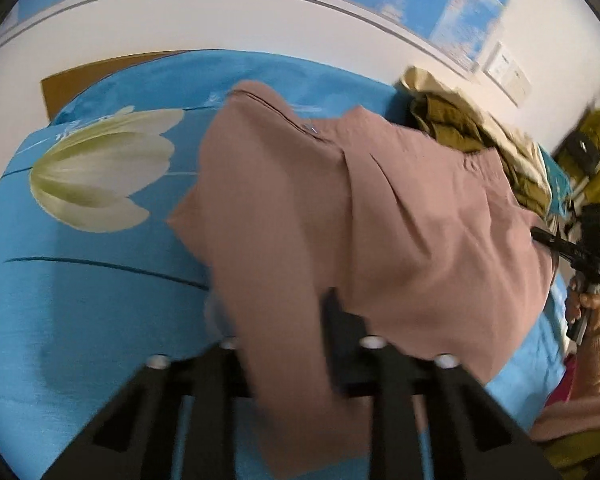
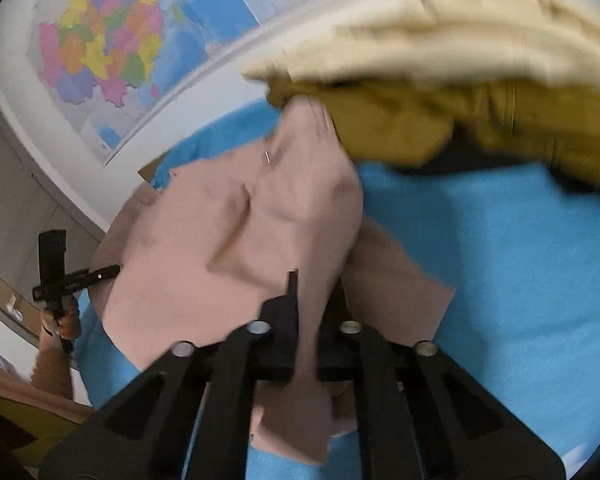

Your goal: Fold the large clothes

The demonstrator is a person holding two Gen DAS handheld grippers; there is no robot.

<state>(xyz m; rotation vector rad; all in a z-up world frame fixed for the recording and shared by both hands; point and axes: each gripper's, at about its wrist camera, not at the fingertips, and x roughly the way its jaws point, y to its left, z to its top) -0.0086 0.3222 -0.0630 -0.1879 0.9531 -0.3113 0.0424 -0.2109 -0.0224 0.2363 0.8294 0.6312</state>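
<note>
The dusty-pink cloth garment (image 1: 340, 208) lies spread on the blue flower-printed bedsheet (image 1: 80, 300). At two o'clock from it, touching its far edge, sits a heap of olive and cream clothes (image 1: 472, 132). Behind the bed, at twelve o'clock, a colourful paper wall map (image 2: 108, 48) hangs. The left gripper (image 1: 288, 320) meets the garment's edge at six o'clock, the right gripper (image 1: 540, 236) at three o'clock.

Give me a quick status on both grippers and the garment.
Left gripper and right gripper both shut on the dusty-pink fabric garment, lifted off the blue floral bedsheet. Pile of olive and cream clothes close behind.
</note>
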